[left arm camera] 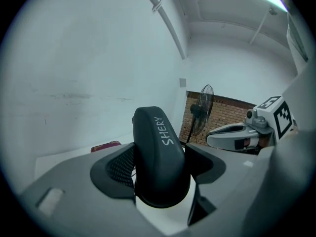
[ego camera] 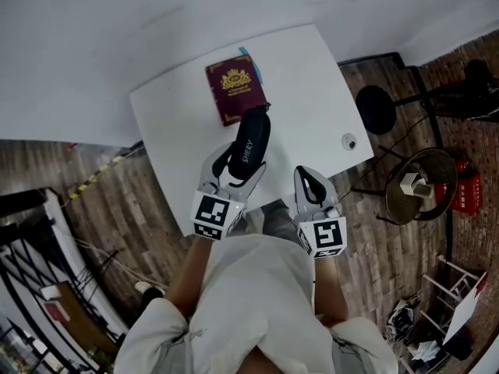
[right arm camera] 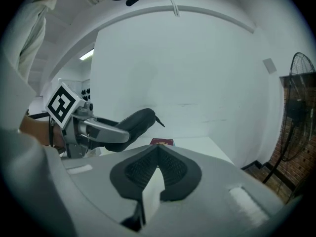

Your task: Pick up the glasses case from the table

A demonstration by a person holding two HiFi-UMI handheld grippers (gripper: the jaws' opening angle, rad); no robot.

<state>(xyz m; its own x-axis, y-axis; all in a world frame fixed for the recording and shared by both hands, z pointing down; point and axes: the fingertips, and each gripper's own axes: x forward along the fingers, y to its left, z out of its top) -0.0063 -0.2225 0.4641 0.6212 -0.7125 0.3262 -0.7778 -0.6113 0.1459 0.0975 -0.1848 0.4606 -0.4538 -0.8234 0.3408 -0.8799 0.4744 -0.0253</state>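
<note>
The glasses case (ego camera: pixel 251 143) is a dark oblong shell with white lettering. My left gripper (ego camera: pixel 238 162) is shut on it and holds it in the air above the white table (ego camera: pixel 312 92). In the left gripper view the case (left arm camera: pixel 159 154) stands between both pads and points forward and up. My right gripper (ego camera: pixel 310 179) hovers to the right of the case with nothing in it; in its own view the right gripper's (right arm camera: pixel 157 158) pads meet at the tips. That view also shows the case (right arm camera: pixel 132 123) at the left, held by the other gripper.
A maroon booklet (ego camera: pixel 235 89) lies on the table's far part, over a teal sheet. A small round fitting (ego camera: pixel 349 141) sits near the table's right edge. A black stool (ego camera: pixel 376 109), a fan (right arm camera: pixel 297 107) and clutter stand on the wooden floor at the right.
</note>
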